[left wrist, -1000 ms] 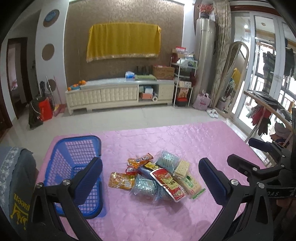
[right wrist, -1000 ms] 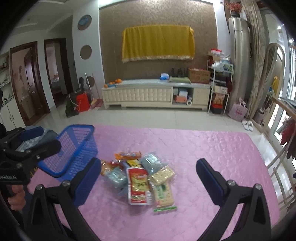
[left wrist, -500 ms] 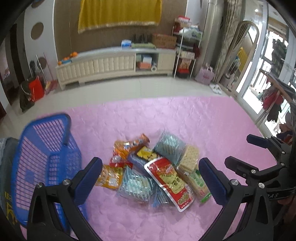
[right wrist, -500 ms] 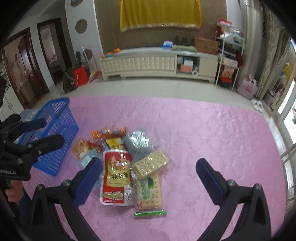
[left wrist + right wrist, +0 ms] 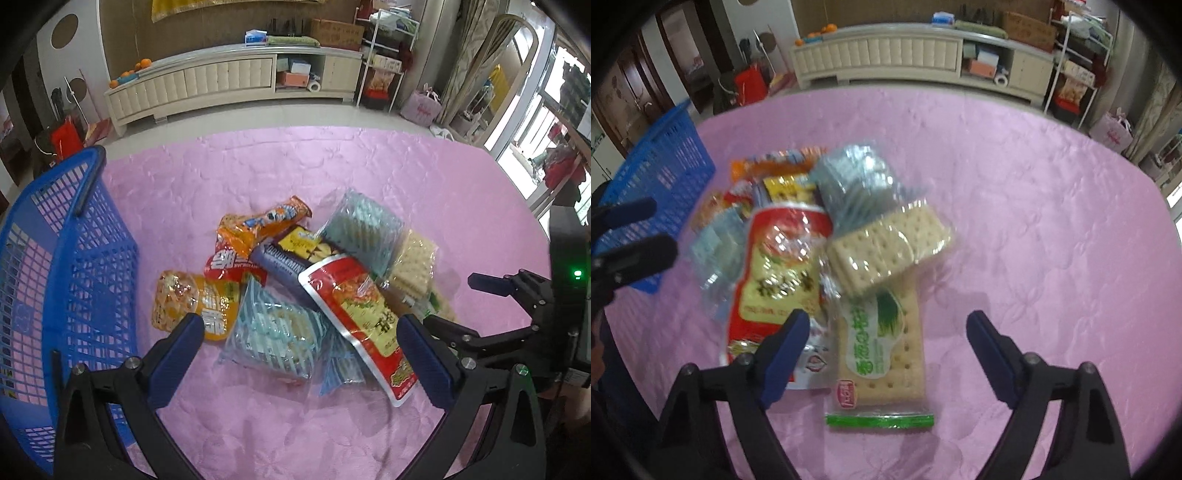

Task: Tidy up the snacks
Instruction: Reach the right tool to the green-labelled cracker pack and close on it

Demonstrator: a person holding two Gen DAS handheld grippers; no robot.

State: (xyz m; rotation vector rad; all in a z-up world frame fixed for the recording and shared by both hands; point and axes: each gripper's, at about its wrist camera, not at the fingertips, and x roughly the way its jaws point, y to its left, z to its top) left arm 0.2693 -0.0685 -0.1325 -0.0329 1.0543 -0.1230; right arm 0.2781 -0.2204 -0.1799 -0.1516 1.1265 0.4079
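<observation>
Both hand-held grippers empty: left (image 5: pixel 301 341) wide open, right (image 5: pixel 882 332) jaws just closing some, straddling green cracker pack (image 5: pixel 881 350). Centre on pack w/ pads clear of red pouch (image 5: pixel 775 273), then basket (image 5: pixel 55 258).

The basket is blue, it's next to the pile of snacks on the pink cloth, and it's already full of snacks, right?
Not quite. The blue basket does sit beside the snack pile on the pink cloth, but it is not full of snacks. The left wrist view shows only pink cloth through its mesh, and the packets all lie outside it.
</observation>
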